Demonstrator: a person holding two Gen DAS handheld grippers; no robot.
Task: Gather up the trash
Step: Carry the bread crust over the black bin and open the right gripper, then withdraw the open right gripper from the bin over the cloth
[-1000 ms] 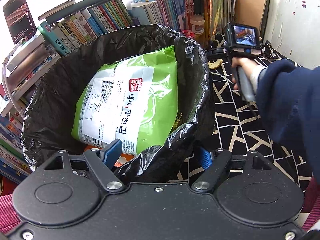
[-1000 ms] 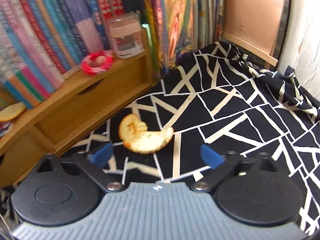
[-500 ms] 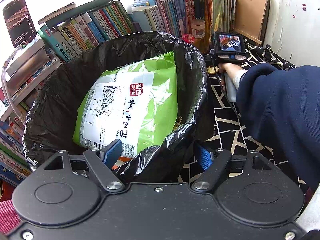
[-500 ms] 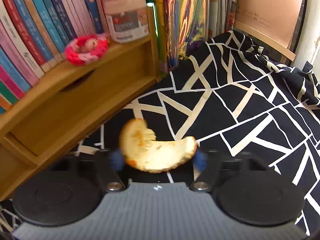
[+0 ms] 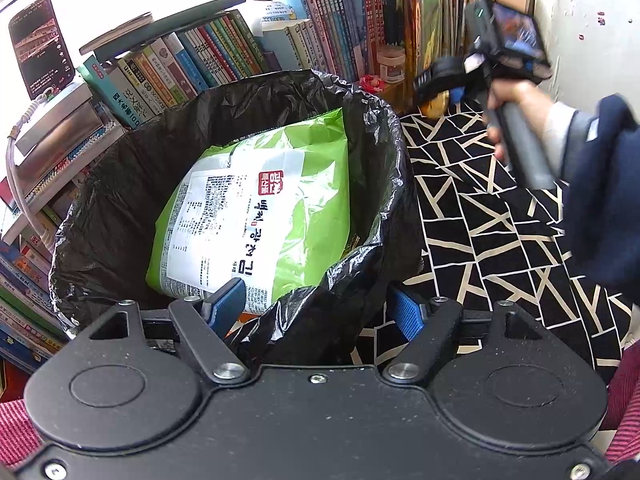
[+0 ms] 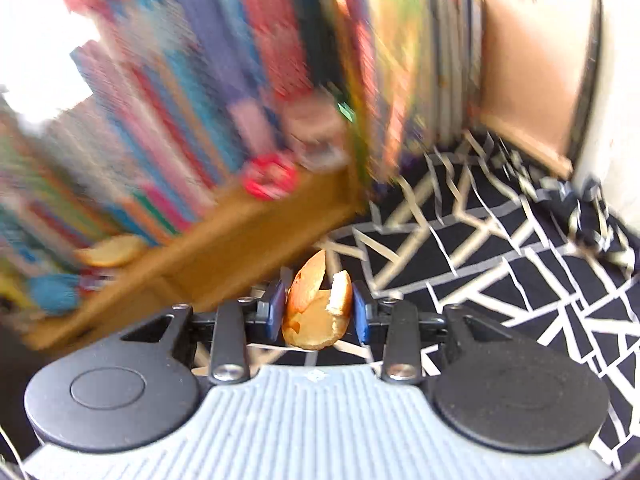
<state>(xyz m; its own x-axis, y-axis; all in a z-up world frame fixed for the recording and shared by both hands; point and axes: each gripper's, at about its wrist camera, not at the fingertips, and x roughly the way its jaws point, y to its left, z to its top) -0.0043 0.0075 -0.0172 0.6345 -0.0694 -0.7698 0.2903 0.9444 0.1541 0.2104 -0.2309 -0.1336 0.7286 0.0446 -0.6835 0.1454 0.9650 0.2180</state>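
The right gripper (image 6: 319, 312) has its blue pads (image 6: 275, 311) on both sides of a curled, pale orange piece of fruit peel (image 6: 316, 304); the jaws are closing on it, and the peel is bent into a cup shape between them, above the black cloth with cream lines (image 6: 500, 280). In the left wrist view this same gripper (image 5: 442, 98) is seen in the air beyond the far right side of the bin, in the person's hand (image 5: 506, 120) with a dark blue sleeve (image 5: 600, 184). The left gripper (image 5: 316, 308) has its blue fingers (image 5: 226, 304) spread to either side of the near rim of the round bin lined with a black plastic bag (image 5: 104, 200); whether the pads press the bag or only stand around it, I cannot tell. Inside the bin lies a large green and white snack package (image 5: 256, 216), which fills much of the opening. To do this step well, I think the peel should be carried over the bin's rim without more squeezing, because it is soft and could fold or slip out. It should be released over the free dark space beside the package, not on the package's slope. A second pale peel (image 6: 110, 252) seems to rest on the wooden shelf (image 6: 240, 236) below the books, but this view is blurred.
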